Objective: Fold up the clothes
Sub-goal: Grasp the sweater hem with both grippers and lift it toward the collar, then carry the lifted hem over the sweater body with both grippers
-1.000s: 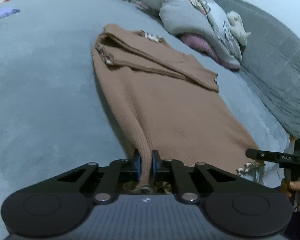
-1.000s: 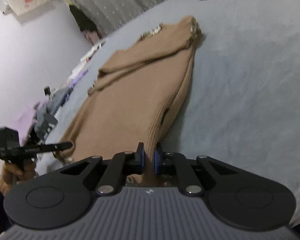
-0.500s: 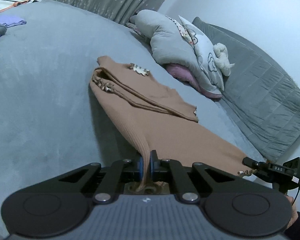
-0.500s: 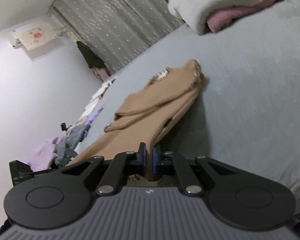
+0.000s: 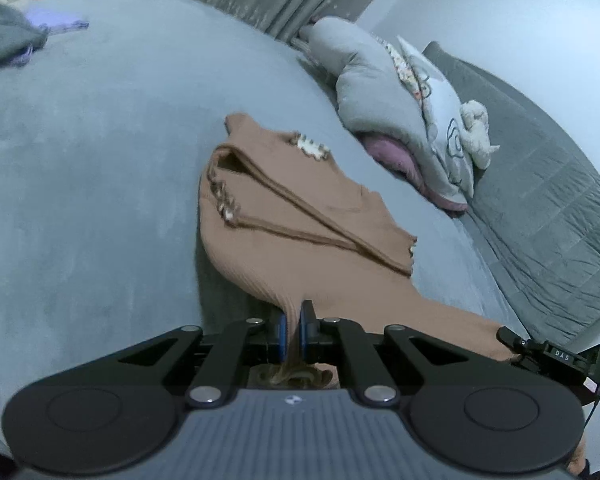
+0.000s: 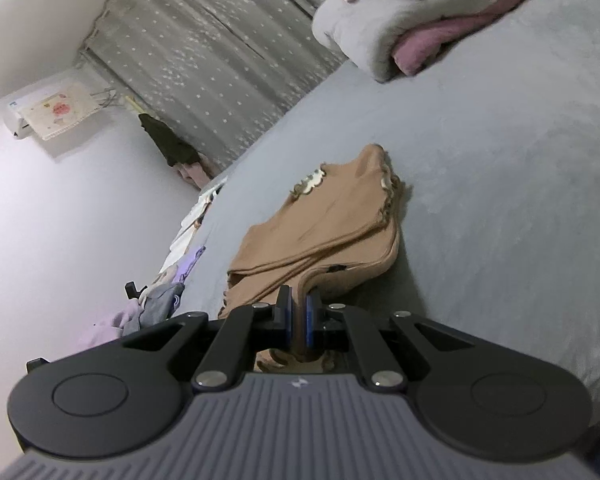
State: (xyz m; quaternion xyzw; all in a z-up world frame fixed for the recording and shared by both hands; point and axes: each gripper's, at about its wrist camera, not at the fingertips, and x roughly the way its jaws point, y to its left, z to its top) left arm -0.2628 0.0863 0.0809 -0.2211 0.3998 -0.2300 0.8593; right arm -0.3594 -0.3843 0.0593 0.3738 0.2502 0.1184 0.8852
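Observation:
A brown ribbed sweater (image 5: 300,216) lies on the grey bed, sleeves folded across its chest, a cream trim at the collar. My left gripper (image 5: 293,320) is shut on one bottom corner of its hem, lifted off the bed. My right gripper (image 6: 298,312) is shut on the other hem corner of the sweater (image 6: 324,224), also raised. In the left wrist view the right gripper (image 5: 512,338) shows at the right edge, its tip against the hem. The collar end still rests on the bed.
The grey bedspread (image 5: 80,184) stretches left and beyond the sweater. Piled grey and pink bedding with a pillow (image 5: 400,112) sits at the head, by a quilted headboard (image 5: 560,216). Loose clothes (image 6: 152,308) lie at the bed's edge by the wall. Curtains (image 6: 220,52) hang behind.
Both grippers have risen with the hem corners, pulling the sweater's lower half up off the bed. The body now sags and bunches toward the collar end.

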